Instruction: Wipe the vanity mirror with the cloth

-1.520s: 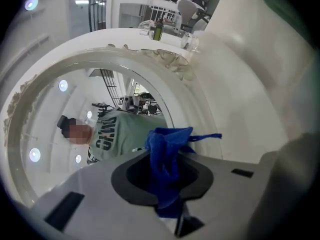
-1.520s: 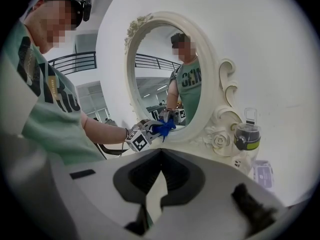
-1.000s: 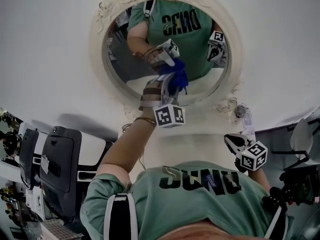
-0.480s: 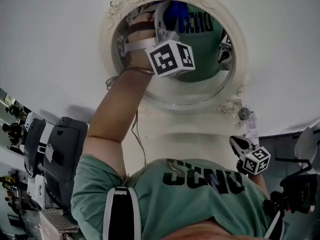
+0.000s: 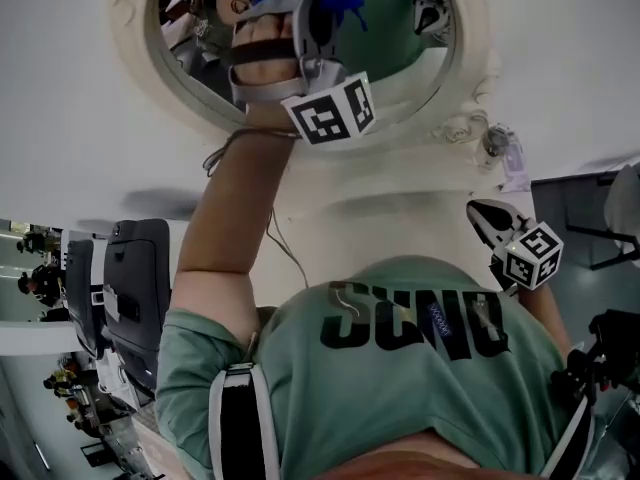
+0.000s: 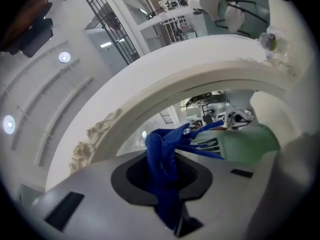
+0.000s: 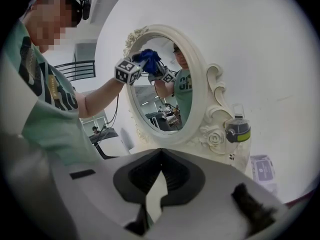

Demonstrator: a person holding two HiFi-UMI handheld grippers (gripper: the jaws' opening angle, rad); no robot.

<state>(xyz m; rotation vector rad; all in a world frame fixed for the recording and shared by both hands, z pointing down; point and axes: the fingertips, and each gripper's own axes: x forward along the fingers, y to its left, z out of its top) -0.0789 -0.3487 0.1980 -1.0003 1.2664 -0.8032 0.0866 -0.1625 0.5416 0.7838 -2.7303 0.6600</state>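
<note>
**White wall, cream mirror: cloth up on the glass**

A plain white wall backs the ornate oval vanity mirror (image 7: 165, 99), which stands upright with its long axis running top to bottom. The blue cloth (image 7: 147, 56) is bunched against the upper part of the glass, close to the carved rim. The left gripper (image 6: 169, 199) is clenched on it, and the fabric spills out past the jaws toward the mirror. Seen from the right gripper view, most of the glass lies below the cloth and to its right, so the wiping likely has to travel down the oval.

The left hand is the one at the mirror. The right gripper (image 7: 155, 184) hangs low and to the right, well apart from the glass, with its jaws together on nothing. A small green-banded bottle (image 7: 237, 129) sits just beside the mirror's base on the right. Dark office chairs (image 5: 135, 288) stand far left.
</note>
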